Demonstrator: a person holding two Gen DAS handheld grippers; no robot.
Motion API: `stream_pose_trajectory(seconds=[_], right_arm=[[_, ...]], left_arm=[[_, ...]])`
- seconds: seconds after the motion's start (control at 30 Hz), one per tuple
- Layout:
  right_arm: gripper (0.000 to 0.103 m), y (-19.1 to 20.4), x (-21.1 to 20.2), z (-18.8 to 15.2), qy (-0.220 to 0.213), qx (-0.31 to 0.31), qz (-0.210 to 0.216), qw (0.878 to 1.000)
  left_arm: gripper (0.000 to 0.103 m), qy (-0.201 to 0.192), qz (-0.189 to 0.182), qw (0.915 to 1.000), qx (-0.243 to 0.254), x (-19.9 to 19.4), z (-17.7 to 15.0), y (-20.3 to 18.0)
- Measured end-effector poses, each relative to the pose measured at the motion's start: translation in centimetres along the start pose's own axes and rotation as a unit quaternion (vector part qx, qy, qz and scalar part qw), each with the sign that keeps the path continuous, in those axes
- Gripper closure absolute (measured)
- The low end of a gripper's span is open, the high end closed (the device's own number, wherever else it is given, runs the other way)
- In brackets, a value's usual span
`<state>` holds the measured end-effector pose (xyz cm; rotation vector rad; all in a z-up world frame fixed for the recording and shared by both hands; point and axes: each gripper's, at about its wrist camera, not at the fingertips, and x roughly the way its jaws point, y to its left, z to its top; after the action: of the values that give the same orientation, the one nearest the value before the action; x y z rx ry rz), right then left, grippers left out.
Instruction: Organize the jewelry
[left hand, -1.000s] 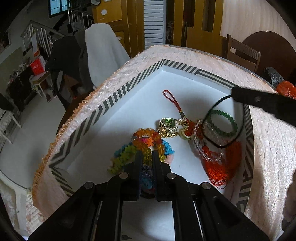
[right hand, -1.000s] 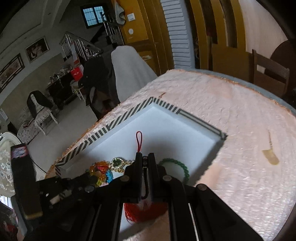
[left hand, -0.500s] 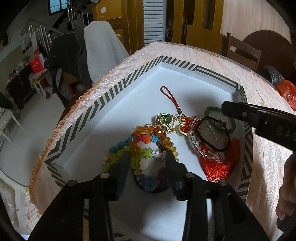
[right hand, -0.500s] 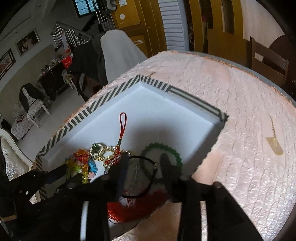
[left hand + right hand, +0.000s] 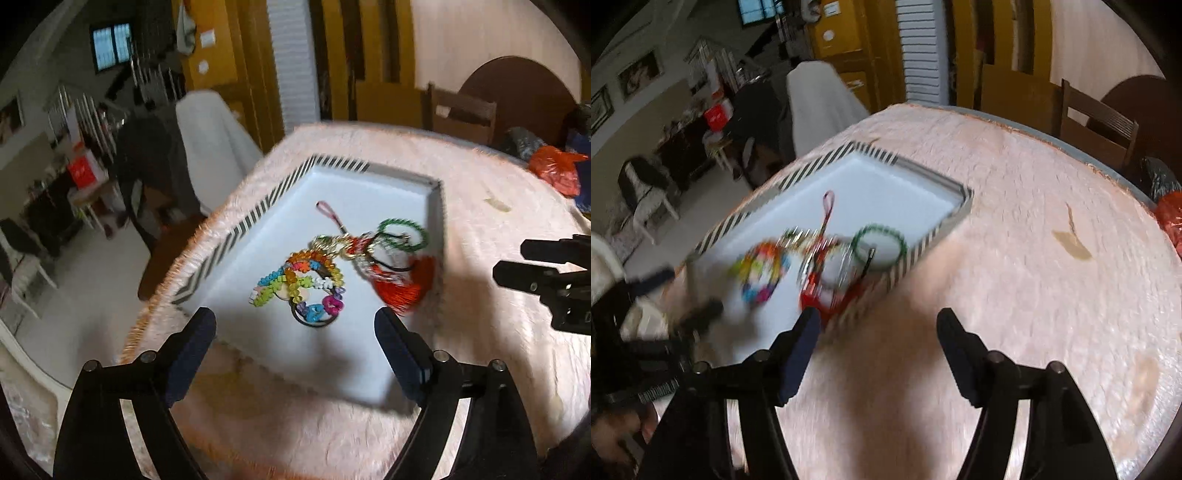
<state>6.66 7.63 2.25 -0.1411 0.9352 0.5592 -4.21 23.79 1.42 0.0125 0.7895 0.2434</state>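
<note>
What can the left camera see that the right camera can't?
Only the left wrist view shows the right gripper from the side, at its right edge, and shows the black cord loop under the colourful bead bracelets sharply.

Only the right wrist view shows the left gripper, blurred, low on its left, and the tan stain on the cloth clearly.

Both show the striped tray on the pink tablecloth, with the green bracelet and red tassel inside it. Both grippers are open and hold nothing.

Bracelets (image 5: pixel 301 286) lie left of the tassel charm (image 5: pixel 400 286), seemingly touching, inside the tray (image 5: pixel 332 162).
</note>
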Motion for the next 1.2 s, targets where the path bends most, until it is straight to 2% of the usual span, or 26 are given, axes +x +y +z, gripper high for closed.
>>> stream_pose_trajectory(seconds=[0.13,0.2,0.27,0.4,0.5,0.67,0.93,1.2], right_arm=[[0.034,0.6,-4.0,-2.1,-0.018,-0.018,-0.001,1.0],[0.034,0.8,-5.6,-2.4,-0.028,-0.019,0.002,0.999],[0.033,1.0,-7.0,-2.4,-0.035,-0.023,0.002,0.999],[0.032,1.8,-9.3,-2.2,-0.047,-0.04,0.0,0.998],[0.032,2.4,-10.6,-2.2,-0.055,-0.05,-0.003,0.997],[0.032,2.7,-11.8,-2.6,-0.058,-0.055,-0.008,0.997],[0.032,2.7,-12.6,-2.9,-0.06,-0.052,-0.01,0.997],[0.032,2.8,-12.3,-2.8,-0.053,-0.052,-0.009,0.997]], left_arm=[[0.0,-0.026,0.051,0.9981,0.023,-3.3,-1.7,-0.4],[0.0,-0.012,0.024,0.9997,-0.003,-4.0,-2.0,0.2],[0.0,0.025,0.002,0.9989,-0.04,-3.9,-1.9,1.1],[0.0,0.034,0.046,0.9969,-0.053,-4.9,-1.3,1.3],[0.0,0.036,0.042,0.9962,-0.067,-6.2,-0.4,1.2],[0.0,0.011,0.066,0.9969,-0.042,-8.2,0.3,-0.1],[0.0,0.008,0.055,0.9979,-0.032,-9.6,0.4,-0.4],[0.0,0.019,0.031,0.9981,-0.049,-9.8,0.5,0.3]])
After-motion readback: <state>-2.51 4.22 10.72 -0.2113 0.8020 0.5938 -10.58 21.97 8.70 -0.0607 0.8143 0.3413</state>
